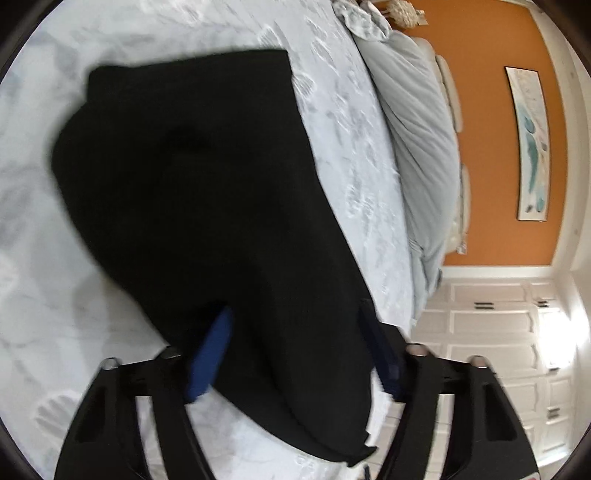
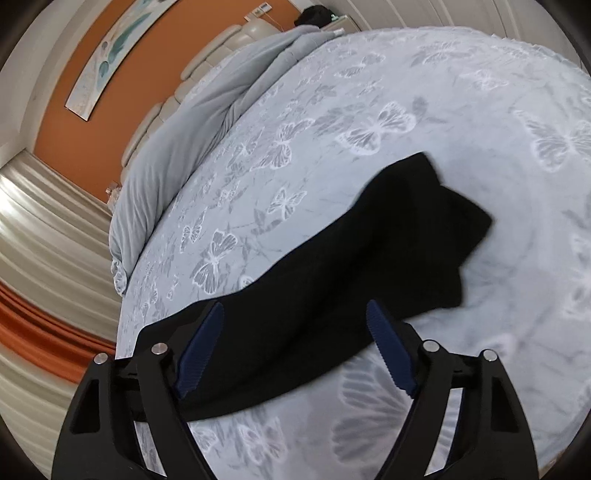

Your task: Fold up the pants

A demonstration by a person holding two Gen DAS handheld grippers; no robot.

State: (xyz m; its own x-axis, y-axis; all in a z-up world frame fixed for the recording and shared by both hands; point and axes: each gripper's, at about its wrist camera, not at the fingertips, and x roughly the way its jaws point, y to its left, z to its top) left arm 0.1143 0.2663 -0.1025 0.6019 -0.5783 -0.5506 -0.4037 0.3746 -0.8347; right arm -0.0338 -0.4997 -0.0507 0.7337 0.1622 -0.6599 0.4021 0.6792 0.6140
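Butterfly-print bed (image 2: pixel 388 122) carries black pants (image 2: pixel 332 266), long axis running 2 to 8 o'clock through the spread right gripper (image 2: pixel 295 314); left gripper (image 1: pixel 295 317), jaws also spread, straddles them.

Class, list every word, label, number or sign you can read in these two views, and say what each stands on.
No readable text in either view.
Wall picture: painted shapes only, no words.
Small wall device: too small to read.
Black pants: no label showing.
Bedspread: butterfly print, no lettering.
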